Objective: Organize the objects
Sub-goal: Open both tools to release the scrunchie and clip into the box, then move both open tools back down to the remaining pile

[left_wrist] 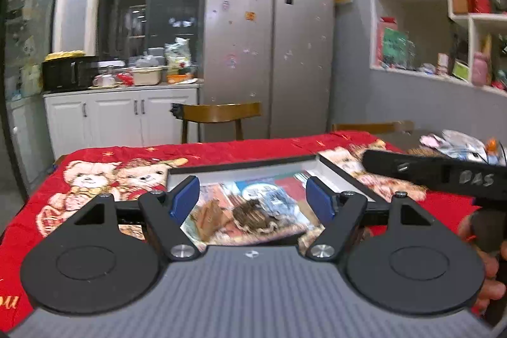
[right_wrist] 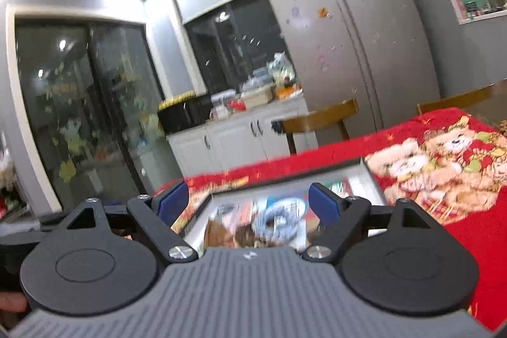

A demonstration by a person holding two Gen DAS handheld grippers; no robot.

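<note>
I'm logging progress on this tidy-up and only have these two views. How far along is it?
Done: several snack packets already lie inside the shallow white box on the red teddy-bear tablecloth. In hand: nothing; the left tongs and right tongs are both open and empty above the box. Left: some loose wrappers sit at the table's far right corner, apparently unsorted.

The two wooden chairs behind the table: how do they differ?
The left chair stands before the fridge with its curved back and two legs in full view; the right chair shows only the top of its back above the red cloth. The left chair's back looks darker brown, the right chair's lighter. Both are wooden and stand at the table's far edge.
</note>
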